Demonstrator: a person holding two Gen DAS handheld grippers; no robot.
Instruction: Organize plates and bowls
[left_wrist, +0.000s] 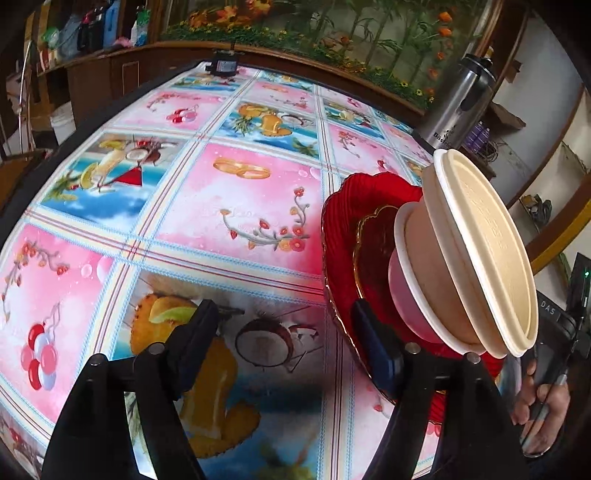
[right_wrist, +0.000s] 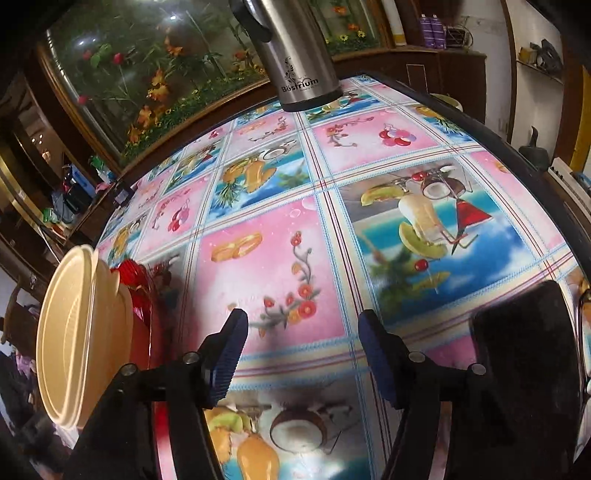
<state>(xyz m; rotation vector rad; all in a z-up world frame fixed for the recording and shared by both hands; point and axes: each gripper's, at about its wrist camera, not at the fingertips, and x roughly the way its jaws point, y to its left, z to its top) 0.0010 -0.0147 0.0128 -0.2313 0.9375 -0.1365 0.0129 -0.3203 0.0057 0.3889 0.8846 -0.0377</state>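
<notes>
both sets of jaws are seen spread with nothing between them. the left gripper is hung over the printed cloth of the bench, its right-hand pad just in front of the rim of the red plate; whether that pad touches the rim can't be told. the right gripper is held over bare cloth, with the stack off at the left edge of its view.

the stack itself is sat on the bench toward the near side, between the two grippers: a wide red scalloped plate at the bottom, a smaller red plate with a gold edge on it, then cream bowls nested inside each other with a pinkish one at the base. so the pile looks pretty much assembled, judging by how it lies.

for the step in hand, probably a release and back-off: the jaws should be kept wide and drawn away straight, so the plate rim isn't clipped. the bowls look light and tall for their footing, so a nudge would likely tip them. the steel flask at the far side is well apart and shouldn't matter.
</notes>
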